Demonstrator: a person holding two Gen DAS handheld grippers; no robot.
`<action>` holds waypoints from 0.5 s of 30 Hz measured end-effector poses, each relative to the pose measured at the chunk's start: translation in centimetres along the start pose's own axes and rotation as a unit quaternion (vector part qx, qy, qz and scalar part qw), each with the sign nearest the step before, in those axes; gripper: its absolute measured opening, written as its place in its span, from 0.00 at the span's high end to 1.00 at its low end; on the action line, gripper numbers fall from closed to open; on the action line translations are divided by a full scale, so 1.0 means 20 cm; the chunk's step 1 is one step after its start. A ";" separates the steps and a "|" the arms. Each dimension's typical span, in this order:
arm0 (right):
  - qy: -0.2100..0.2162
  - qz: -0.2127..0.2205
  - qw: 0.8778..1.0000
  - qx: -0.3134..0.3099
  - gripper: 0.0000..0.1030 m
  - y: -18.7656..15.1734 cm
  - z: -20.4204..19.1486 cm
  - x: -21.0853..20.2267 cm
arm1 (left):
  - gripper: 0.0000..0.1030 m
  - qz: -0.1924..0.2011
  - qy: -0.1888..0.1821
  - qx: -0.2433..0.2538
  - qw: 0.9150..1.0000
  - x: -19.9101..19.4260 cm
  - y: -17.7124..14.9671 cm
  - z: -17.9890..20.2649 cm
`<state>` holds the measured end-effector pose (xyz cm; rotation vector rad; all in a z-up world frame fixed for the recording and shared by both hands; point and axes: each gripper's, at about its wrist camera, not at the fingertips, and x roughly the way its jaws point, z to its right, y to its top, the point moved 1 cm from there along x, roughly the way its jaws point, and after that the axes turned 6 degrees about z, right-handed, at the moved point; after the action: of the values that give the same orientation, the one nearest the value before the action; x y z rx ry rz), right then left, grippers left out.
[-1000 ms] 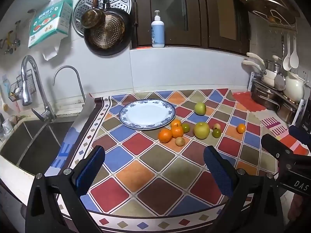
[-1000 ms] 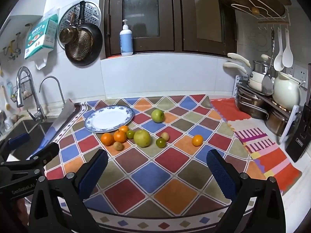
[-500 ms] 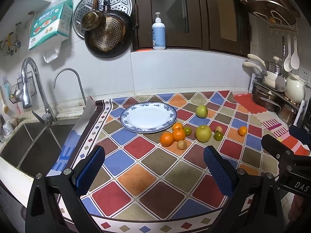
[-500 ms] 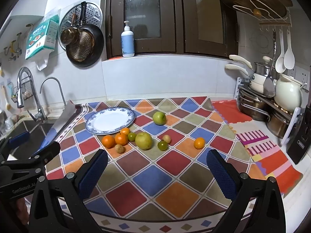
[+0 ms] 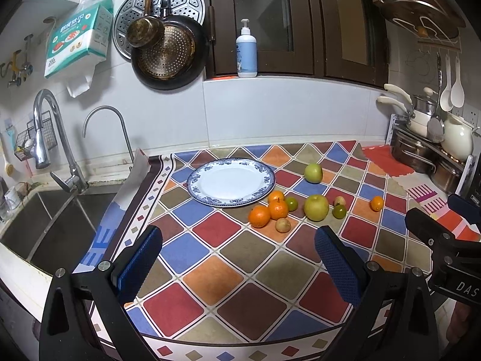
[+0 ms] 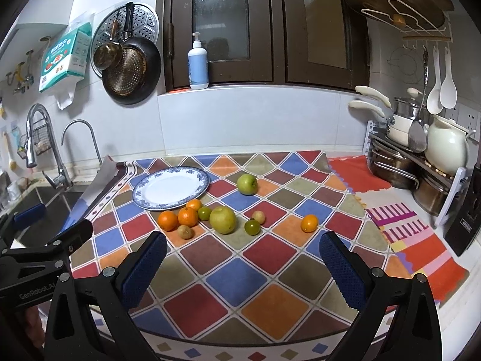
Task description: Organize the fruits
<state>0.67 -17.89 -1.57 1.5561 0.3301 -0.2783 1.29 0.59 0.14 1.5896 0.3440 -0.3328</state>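
Note:
An empty blue-rimmed white plate (image 5: 231,182) (image 6: 171,187) lies at the back left of the checked mat. Beside it lie several fruits: three oranges (image 5: 259,216) (image 6: 167,220), a big yellow-green apple (image 5: 316,207) (image 6: 222,219), a second green apple (image 5: 313,173) (image 6: 247,184) further back, small green and brown fruits, and a lone small orange (image 5: 377,203) (image 6: 309,223) to the right. My left gripper (image 5: 239,258) is open and empty, near the mat's front edge. My right gripper (image 6: 243,261) is open and empty, also short of the fruit.
A sink (image 5: 45,225) with two taps lies left of the mat. Pots, a white jug (image 6: 448,147) and utensils stand on a rack at the right. A soap bottle (image 5: 246,51) stands on the ledge; pans hang on the wall.
Both grippers have drawn back and risen slightly, so the fruit and plate look a little lower and further off. Both stay open. No fruit has moved.

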 end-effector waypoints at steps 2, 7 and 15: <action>0.000 0.000 1.000 0.000 0.01 0.00 0.00 0.00 | 0.00 0.000 -0.001 0.000 1.000 0.00 0.00 0.00; 0.000 0.000 1.000 0.000 0.01 0.00 0.00 0.00 | 0.00 0.000 0.000 0.000 1.000 0.00 0.00 0.00; -0.001 -0.002 1.000 0.000 0.01 0.00 0.00 0.00 | 0.00 -0.001 0.001 0.000 1.000 0.01 -0.01 -0.01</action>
<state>0.63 -17.91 -1.57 1.5553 0.3315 -0.2832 1.33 0.79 -0.09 1.5893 0.3479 -0.3327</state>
